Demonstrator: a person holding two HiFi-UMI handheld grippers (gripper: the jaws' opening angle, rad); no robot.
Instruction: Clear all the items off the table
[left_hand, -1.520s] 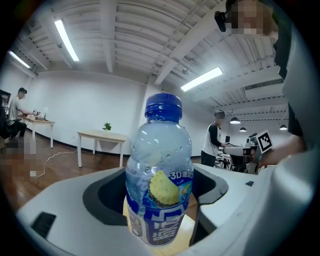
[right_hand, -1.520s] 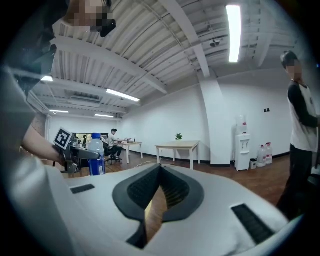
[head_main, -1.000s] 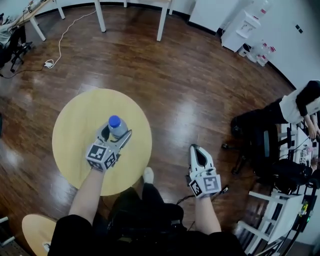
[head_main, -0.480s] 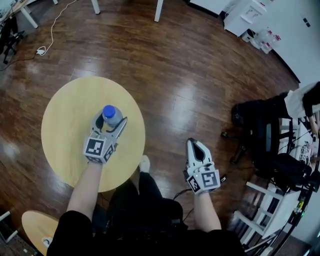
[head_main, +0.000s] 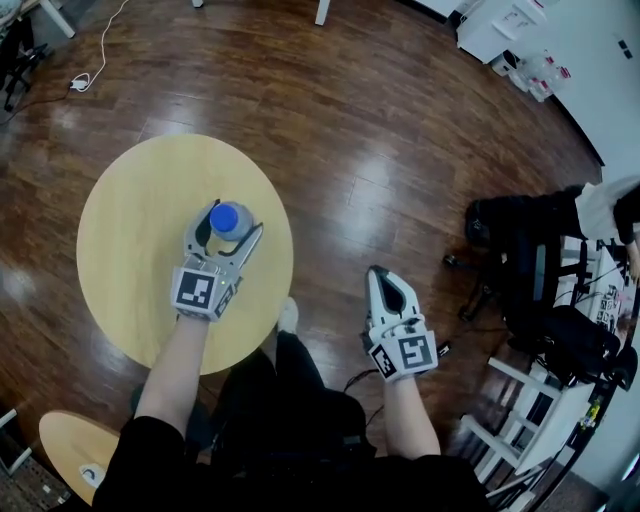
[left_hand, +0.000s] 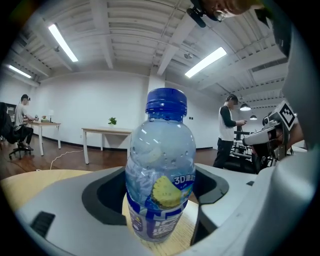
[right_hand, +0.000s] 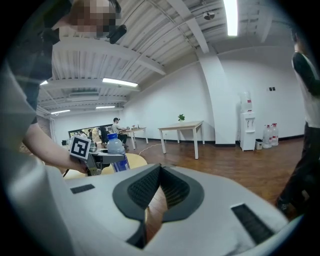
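Left claw (head_main: 227, 226) is closed round the clear plastic water bottle with a blue cap (left_hand: 160, 175). Its pads look pressed on both sides of the lower body, about label height. Judged reason: a low hold keeps a tall, light bottle from tipping.

Bottle is upright, and its base looks seated on the round pale wooden tabletop (head_main: 130, 220), right of the disc's centre, in the left-centre of the head view. Nothing else shows on the tabletop, so this is likely the last item.

Right claw (head_main: 382, 280) is shut and empty, over the dark wood floor (head_main: 400, 150) at lower right, well apart from the tabletop. It probably isn't needed for a one-hand lift.

Likely next move: lift straight up, then carry it off.
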